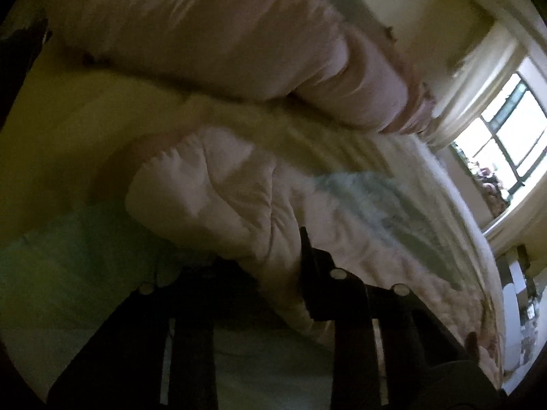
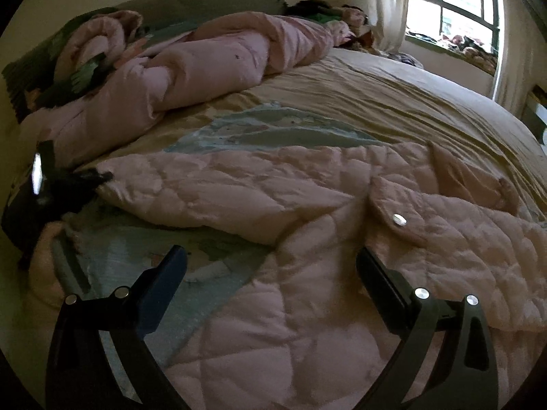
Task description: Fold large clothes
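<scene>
A pale pink quilted coat (image 2: 307, 232) lies spread on the bed, a pocket flap with a silver snap (image 2: 398, 219) on its front. One sleeve (image 2: 205, 188) stretches left. My left gripper (image 2: 99, 177) is at the far left of the right wrist view, shut on the sleeve's cuff. In the blurred left wrist view that sleeve (image 1: 218, 198) runs into the closed jaws of the left gripper (image 1: 301, 256). My right gripper (image 2: 270, 263) is open and empty, hovering just above the coat's lower body.
A bunched pink duvet (image 2: 212, 65) lies across the head of the bed. The beige and blue patterned sheet (image 2: 359, 102) covers the mattress. A bright window (image 2: 451, 3) with curtains is at the far right, clutter on its sill.
</scene>
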Demonstrator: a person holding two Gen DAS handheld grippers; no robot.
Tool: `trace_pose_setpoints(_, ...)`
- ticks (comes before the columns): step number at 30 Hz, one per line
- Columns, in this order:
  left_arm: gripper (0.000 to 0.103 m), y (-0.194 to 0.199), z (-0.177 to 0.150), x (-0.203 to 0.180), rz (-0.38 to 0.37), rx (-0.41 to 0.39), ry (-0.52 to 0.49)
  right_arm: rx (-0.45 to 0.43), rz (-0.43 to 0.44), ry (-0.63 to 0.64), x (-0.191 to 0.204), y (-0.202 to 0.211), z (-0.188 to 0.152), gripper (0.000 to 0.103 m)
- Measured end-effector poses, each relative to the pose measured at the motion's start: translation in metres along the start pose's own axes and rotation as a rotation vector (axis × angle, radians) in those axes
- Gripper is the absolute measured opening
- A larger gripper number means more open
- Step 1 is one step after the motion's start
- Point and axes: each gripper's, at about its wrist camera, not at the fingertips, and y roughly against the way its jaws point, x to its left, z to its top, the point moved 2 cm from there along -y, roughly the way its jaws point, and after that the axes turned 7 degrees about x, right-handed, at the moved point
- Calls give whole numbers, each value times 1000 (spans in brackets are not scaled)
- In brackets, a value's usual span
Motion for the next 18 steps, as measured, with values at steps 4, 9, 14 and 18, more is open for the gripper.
trace_pose_setpoints(4,15,30,7,-16,-47,-63,-35,3,-38,-8,-18,9,-8,99)
trace_pose_setpoints(9,14,60,7,-35,-100,-121,-79,-11,-66,-80,-51,25,-20,99)
trace_pose_setpoints(14,14,90,6,-55,-138,-170,-129,-22,-86,-135,-78,43,-31,99)
trace_pose_setpoints(18,14,108,0,-69,-153,-179,-147,-44,-94,-171,-97,60,-41,99)
